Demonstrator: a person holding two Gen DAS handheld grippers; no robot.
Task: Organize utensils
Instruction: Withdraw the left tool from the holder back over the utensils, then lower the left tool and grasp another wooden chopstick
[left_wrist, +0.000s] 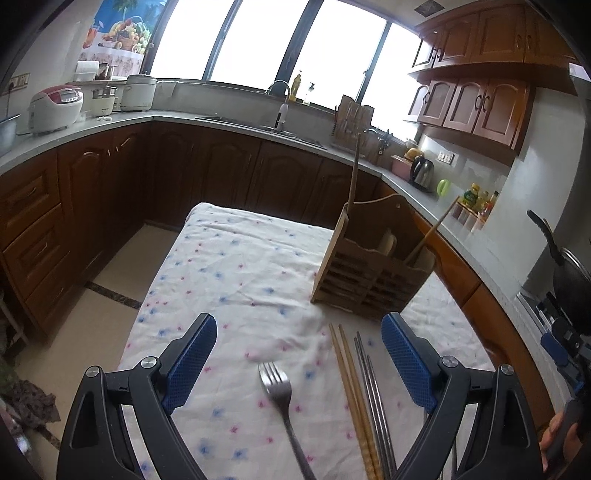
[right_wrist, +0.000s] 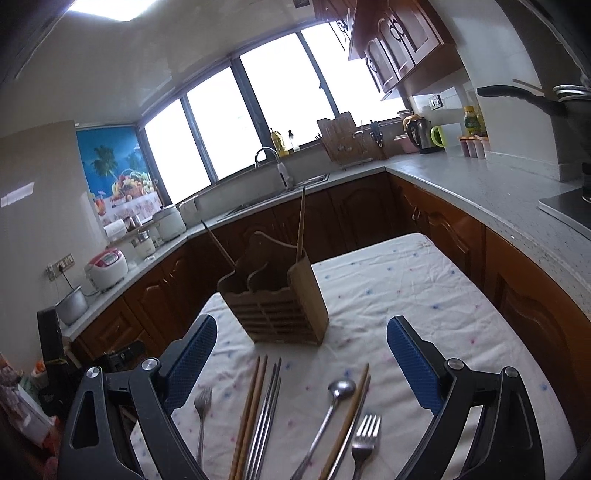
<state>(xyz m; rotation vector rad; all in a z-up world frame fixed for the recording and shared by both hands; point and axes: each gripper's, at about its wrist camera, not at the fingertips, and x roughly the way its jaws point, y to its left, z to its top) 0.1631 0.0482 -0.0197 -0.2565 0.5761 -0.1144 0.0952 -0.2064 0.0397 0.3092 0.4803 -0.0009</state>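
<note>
A wooden utensil holder (left_wrist: 369, 280) (right_wrist: 280, 306) stands on the floral tablecloth (left_wrist: 236, 266) with two sticks upright in it. In the left wrist view a metal fork (left_wrist: 280, 395), a wooden chopstick pair (left_wrist: 354, 398) and metal chopsticks (left_wrist: 373, 398) lie on the cloth between my fingers. My left gripper (left_wrist: 299, 365) is open and empty above them. In the right wrist view I see a fork (right_wrist: 202, 410), wooden chopsticks (right_wrist: 251, 410), metal chopsticks (right_wrist: 267, 413), a metal spoon (right_wrist: 332, 406), another chopstick pair (right_wrist: 351, 417) and a second fork (right_wrist: 364, 439). My right gripper (right_wrist: 301, 365) is open and empty.
Kitchen counters with wooden cabinets wrap around the table; a sink (left_wrist: 280, 125), rice cooker (left_wrist: 55, 107) and kettle (left_wrist: 421, 171) stand on them. The right gripper's body shows at the left wrist view's right edge (left_wrist: 565, 343). A pan (right_wrist: 535, 99) sits by the stove.
</note>
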